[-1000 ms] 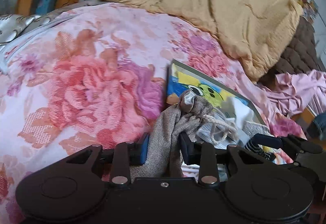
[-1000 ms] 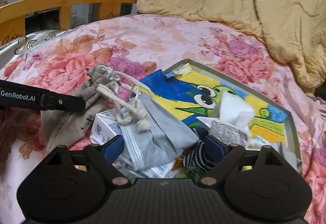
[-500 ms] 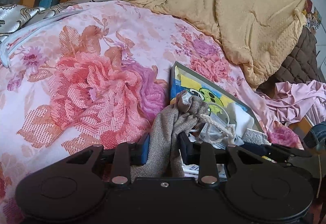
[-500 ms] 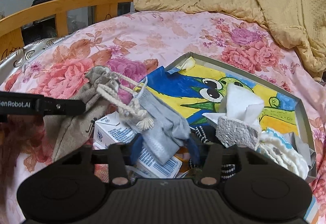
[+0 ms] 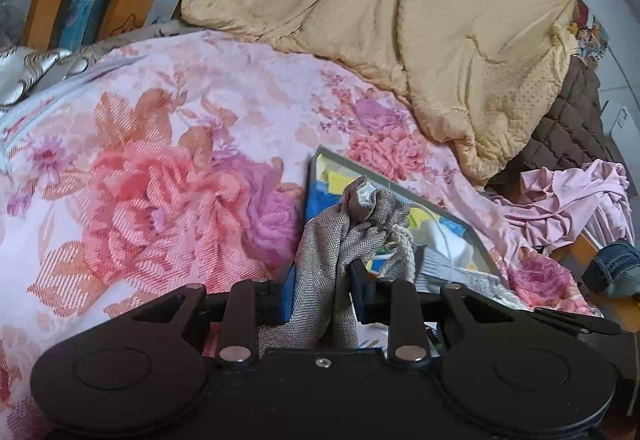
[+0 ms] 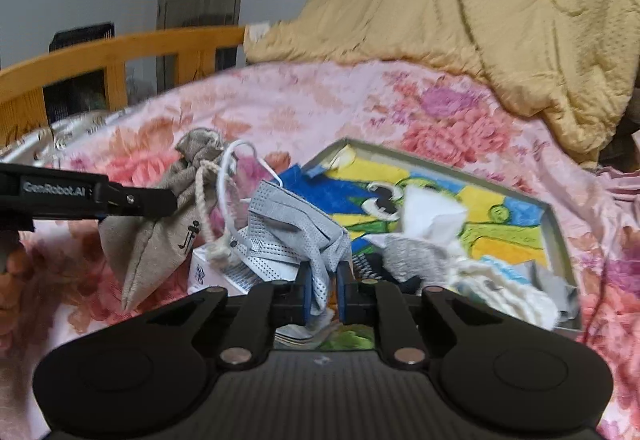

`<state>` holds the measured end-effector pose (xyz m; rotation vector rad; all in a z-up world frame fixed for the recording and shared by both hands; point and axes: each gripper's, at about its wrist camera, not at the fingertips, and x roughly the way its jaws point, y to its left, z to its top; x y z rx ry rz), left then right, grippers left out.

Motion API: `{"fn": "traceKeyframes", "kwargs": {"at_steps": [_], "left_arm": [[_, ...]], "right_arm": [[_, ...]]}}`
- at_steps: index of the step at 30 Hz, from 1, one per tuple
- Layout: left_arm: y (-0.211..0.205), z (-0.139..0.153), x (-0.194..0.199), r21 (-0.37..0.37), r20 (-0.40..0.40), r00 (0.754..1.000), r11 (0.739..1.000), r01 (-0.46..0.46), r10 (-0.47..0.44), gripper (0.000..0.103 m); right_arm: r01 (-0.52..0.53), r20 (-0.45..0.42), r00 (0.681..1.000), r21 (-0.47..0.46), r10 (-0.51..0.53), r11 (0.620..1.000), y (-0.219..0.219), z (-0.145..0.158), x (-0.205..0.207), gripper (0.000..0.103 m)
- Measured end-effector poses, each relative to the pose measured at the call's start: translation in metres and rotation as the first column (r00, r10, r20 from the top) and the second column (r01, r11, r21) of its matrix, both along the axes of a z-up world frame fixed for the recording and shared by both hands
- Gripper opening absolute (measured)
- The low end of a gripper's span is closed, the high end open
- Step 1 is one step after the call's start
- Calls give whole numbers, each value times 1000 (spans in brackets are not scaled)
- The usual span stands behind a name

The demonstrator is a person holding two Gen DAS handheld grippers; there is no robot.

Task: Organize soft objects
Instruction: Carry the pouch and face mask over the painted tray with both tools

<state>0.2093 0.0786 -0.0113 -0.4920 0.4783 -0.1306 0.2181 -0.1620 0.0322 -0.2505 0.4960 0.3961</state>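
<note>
My left gripper (image 5: 320, 292) is shut on a grey-brown drawstring pouch (image 5: 340, 240), held up over the flowered bedspread; the same pouch (image 6: 160, 215) hangs at the left of the right wrist view, with the left gripper's finger (image 6: 132, 199) across it. My right gripper (image 6: 324, 292) is closing on a grey face mask (image 6: 292, 236); the blue pads press its lower corner and its white ear loop (image 6: 228, 179) arcs upward. Both hang over a shallow box (image 6: 556, 236) with a cartoon picture inside, which holds tissue (image 6: 432, 215), a white knitted piece (image 6: 508, 296) and small cartons (image 6: 216, 272).
A yellow quilt (image 5: 420, 19) is heaped at the far right of the bed, with a brown quilted cover (image 5: 568, 127) and pink cloth (image 5: 572, 203) beside it. A wooden bed rail (image 6: 120, 55) runs along the far left. Flowered bedspread (image 5: 140, 179) lies left of the box.
My right gripper's jaws went from wide open around the mask to pressed on it, and the mask has lifted off the pile. The left gripper kept its hold on the pouch.
</note>
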Motion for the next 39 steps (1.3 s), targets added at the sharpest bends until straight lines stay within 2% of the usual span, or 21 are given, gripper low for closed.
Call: {"fn": "traceKeyframes", "kwargs": {"at_steps": [5, 10, 17, 25, 30, 33, 39], "left_arm": [[-8, 10, -7, 7, 30, 999, 1000, 13, -13, 30], [-18, 21, -13, 33, 56, 998, 999, 15, -17, 30], [-33, 40, 0, 63, 45, 999, 998, 9, -12, 30], [-85, 58, 60, 127, 63, 996, 991, 50, -58, 30], [-124, 66, 106, 151, 62, 993, 985, 86, -96, 30], [-144, 68, 133, 177, 36, 993, 979, 102, -110, 30], [-171, 63, 177, 227, -59, 992, 966, 126, -115, 30]], "right_arm": [[43, 49, 998, 62, -46, 997, -33, 16, -14, 13], [115, 87, 987, 191, -133, 975, -69, 18, -17, 13], [149, 139, 973, 244, -186, 958, -95, 24, 0, 13], [251, 111, 948, 316, -299, 915, -139, 19, 41, 13], [291, 103, 938, 286, -331, 913, -158, 14, 62, 13], [301, 97, 936, 271, -337, 914, -165, 11, 79, 13], [315, 20, 942, 283, -334, 906, -178, 1, 108, 13]]}}
